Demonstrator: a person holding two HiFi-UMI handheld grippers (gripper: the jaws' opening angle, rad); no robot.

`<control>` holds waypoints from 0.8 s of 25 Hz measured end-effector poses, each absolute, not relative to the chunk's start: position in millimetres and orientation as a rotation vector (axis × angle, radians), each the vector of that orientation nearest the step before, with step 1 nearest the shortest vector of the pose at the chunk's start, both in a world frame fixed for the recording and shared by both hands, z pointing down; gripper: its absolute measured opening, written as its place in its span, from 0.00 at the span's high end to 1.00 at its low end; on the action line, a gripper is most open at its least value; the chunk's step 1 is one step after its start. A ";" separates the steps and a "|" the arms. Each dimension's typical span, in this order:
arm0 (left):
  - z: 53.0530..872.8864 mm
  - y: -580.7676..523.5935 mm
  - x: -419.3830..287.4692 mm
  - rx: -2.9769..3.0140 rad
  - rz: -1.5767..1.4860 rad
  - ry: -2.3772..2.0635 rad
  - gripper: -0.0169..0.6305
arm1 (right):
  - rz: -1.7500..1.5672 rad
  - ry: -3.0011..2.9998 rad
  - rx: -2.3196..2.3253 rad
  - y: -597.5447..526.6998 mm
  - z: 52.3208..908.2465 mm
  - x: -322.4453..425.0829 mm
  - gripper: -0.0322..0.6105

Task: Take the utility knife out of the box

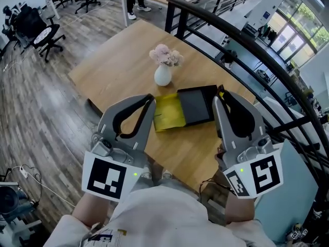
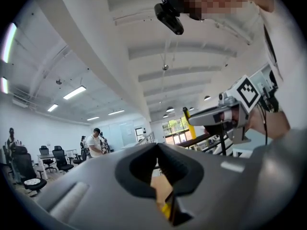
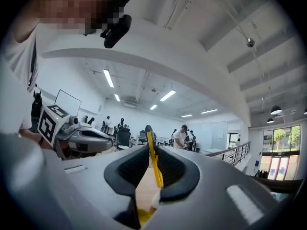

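No words, numbers or brand marks legible in any view.

On the left gripper, the cube face bears the left marker: black-and-white squares, pattern only, no characters. On the right gripper, the right marker is the same kind, no lettering.

The shirt print at the bottom edge of the head view shows dark and yellow patches, too small and blurred to read.

The right gripper is grey with black pads. The utility knife in it is yellow with a black tip. The left gripper is grey too, and its cube has black-and-white squares. In front of both grippers are a brown wooden worktop, a black box, a yellow sheet, and a white vase with pink flowers.
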State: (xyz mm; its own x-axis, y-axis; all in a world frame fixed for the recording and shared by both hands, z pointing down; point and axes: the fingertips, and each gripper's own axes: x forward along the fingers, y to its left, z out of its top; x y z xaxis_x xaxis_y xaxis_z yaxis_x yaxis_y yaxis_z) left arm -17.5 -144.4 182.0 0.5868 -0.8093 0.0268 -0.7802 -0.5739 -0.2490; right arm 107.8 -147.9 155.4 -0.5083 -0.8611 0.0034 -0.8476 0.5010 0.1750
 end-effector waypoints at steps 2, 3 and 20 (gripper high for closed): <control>189.2 -139.7 -14.1 -2.619 -0.216 1.319 0.97 | -0.209 -2.656 1.531 -138.9 157.5 112.4 0.86; 193.6 -138.4 -12.6 -2.628 -0.222 1.319 0.97 | -0.194 -2.658 1.544 -135.6 160.9 115.3 0.86; 236.0 -131.4 -29.1 -2.689 -0.203 1.479 0.97 | 0.010 -2.620 1.483 -123.6 225.6 124.1 0.86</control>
